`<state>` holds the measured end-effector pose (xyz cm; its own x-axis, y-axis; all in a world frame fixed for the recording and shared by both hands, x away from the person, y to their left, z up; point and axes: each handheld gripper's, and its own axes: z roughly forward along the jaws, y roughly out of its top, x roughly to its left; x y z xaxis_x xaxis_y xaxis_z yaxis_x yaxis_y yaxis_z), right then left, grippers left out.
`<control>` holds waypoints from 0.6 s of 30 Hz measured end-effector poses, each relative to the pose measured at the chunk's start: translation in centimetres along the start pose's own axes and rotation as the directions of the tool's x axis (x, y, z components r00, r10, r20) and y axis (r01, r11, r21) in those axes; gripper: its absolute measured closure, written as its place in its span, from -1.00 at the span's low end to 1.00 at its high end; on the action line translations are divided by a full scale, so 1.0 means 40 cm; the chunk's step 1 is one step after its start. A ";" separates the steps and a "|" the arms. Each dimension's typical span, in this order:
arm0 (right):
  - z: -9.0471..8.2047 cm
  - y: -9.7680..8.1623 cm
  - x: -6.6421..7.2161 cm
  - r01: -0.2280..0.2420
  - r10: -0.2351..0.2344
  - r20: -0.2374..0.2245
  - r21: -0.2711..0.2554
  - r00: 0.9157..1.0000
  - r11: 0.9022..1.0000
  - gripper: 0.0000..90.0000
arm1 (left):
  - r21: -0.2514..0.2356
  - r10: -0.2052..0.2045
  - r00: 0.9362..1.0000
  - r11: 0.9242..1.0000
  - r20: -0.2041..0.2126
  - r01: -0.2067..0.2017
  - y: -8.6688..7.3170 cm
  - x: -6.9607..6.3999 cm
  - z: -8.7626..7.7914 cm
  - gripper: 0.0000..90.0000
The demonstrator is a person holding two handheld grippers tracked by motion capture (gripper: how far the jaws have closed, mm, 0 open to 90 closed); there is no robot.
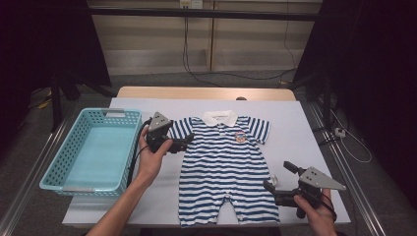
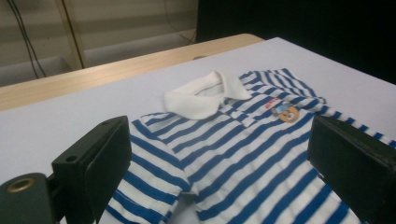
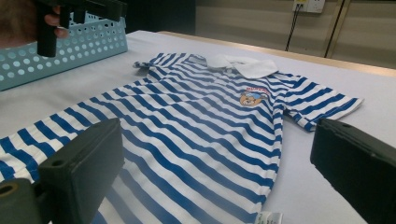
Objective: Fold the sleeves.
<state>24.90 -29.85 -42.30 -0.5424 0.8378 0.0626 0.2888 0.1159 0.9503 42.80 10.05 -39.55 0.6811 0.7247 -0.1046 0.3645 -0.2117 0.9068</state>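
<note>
The left tool [image 2: 219, 158] hangs with jaws spread wide over a blue-and-white striped romper [image 2: 243, 140], white collar [image 2: 205, 95], lying flat on the pale surface [image 2: 70, 116].

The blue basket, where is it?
The blue basket sits on the table's left side in the high view, just left of the left gripper and the striped romper.

One striped romper [image 1: 223, 167], one blue basket [image 1: 59, 167], two grippers: left [image 1: 184, 142], right [image 1: 278, 180].
</note>
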 end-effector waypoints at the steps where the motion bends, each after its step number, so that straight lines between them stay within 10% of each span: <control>1: 0.000 0.000 0.000 -0.002 0.002 -0.003 0.003 1.000 1.000 -0.95 | 0.002 0.006 1.000 1.000 -0.007 -0.006 0.002 0.006 0.006 -0.85; 18: 0.003 -0.001 -0.001 -0.007 0.007 -0.001 0.007 1.000 1.000 -0.99 | 0.109 0.021 0.997 0.994 -0.070 -0.013 0.026 0.123 0.120 -0.85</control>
<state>25.00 -29.83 -42.37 -0.5413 0.8379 0.0696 0.2977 0.1136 0.9479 49.57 10.25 -41.05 0.6423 0.7644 -0.0565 0.4226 -0.2917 0.8581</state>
